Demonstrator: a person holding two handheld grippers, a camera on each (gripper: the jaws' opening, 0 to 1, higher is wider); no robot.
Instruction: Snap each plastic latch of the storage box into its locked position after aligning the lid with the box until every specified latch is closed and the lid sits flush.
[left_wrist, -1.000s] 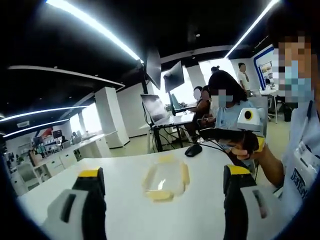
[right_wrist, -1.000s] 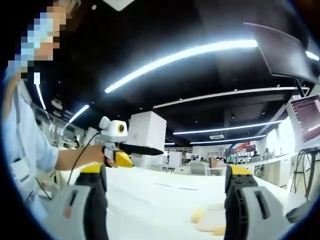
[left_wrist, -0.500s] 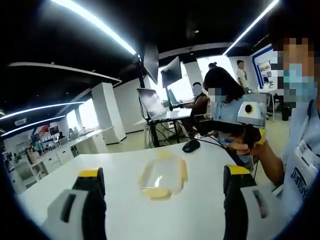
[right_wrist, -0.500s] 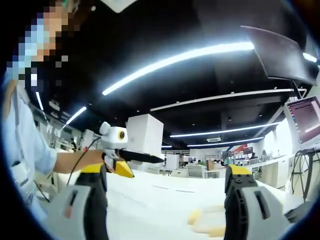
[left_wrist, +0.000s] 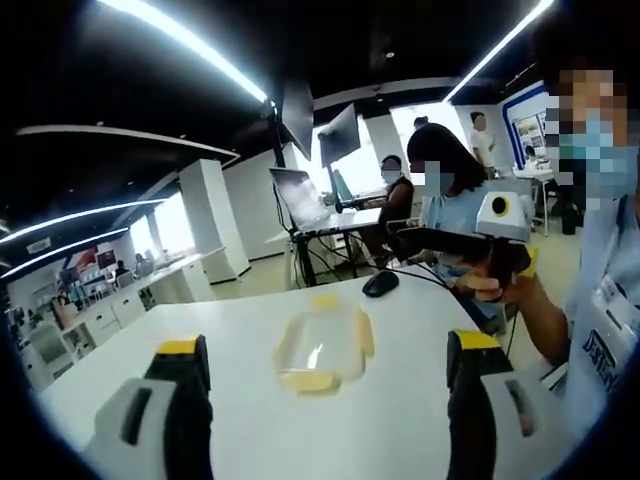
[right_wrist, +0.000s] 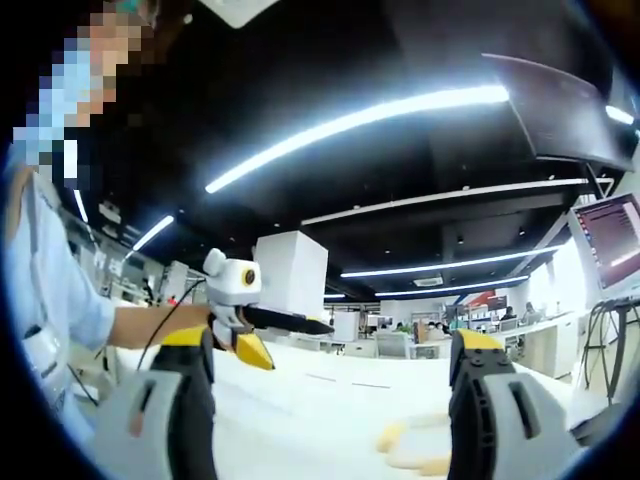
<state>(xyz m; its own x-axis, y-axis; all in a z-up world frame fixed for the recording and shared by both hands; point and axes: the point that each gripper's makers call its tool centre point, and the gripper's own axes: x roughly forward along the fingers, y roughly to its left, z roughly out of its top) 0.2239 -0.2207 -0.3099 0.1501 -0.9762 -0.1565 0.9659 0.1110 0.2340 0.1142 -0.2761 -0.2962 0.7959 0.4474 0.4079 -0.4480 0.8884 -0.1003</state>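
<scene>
A clear storage box with yellow latches sits on the white table, ahead between the wide-open left gripper jaws. The right gripper, also wide and empty, has the box just inside its right jaw. The box's contents cannot be made out.

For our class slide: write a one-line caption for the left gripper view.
Left gripper, jaws open, faces a clear storage box with yellow latches on a white table.

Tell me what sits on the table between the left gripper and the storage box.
Nothing visible does. In the left gripper view, the left gripper is open above bare white table, and the storage box with its yellow latches lies straight ahead, apart from both fingers.
</scene>
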